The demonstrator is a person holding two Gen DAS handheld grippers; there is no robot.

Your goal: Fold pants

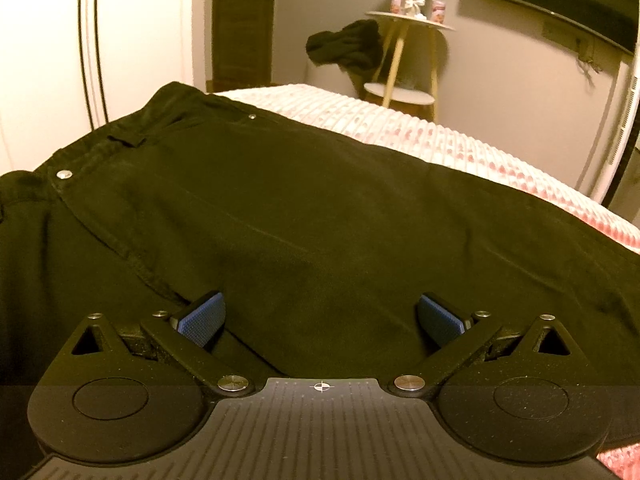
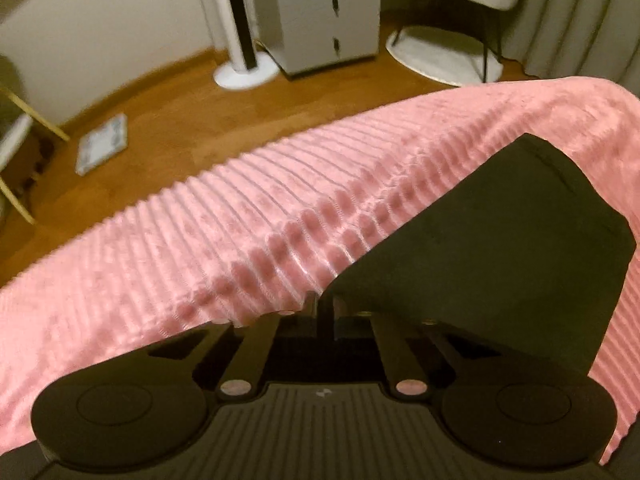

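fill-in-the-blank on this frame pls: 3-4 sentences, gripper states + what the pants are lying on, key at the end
1. The left hand-held gripper has its jaws ____ above the black pants.
2. The right hand-held gripper has its jaws ____ at the edge of the pants leg.
3. The pants lie on a ribbed bedspread whose colour is ____.
4. The metal button at the waistband shows in the ____ wrist view.

Missing words: open; shut; pink; left
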